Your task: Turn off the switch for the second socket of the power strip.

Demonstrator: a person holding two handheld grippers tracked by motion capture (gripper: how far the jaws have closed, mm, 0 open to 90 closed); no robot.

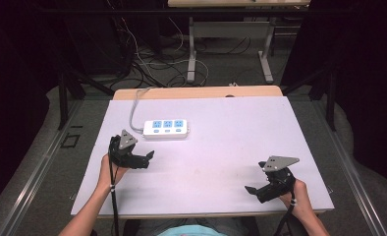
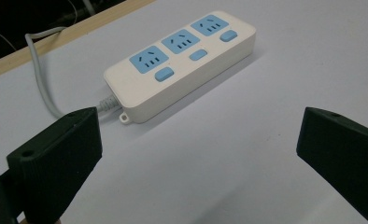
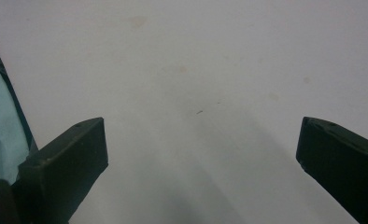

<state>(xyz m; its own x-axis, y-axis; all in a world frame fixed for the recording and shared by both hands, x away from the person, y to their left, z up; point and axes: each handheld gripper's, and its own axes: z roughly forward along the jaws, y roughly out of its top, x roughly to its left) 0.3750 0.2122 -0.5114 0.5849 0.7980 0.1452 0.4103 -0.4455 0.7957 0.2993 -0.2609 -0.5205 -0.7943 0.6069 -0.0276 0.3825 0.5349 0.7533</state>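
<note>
Black left claw [image 1: 150, 156] gapes, tilted toward power strip [image 1: 166, 128].

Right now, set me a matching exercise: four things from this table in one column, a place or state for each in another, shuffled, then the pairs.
1. power strip
2. left gripper
3. right gripper
4. grey cord

A. near the table's front right, jaws apart over bare tabletop
B. runs over the table's far edge
C. lies flat, three blue sockets up
D. jaws apart, aimed at the strip

Pairs: 1-C, 2-D, 3-A, 4-B
</note>
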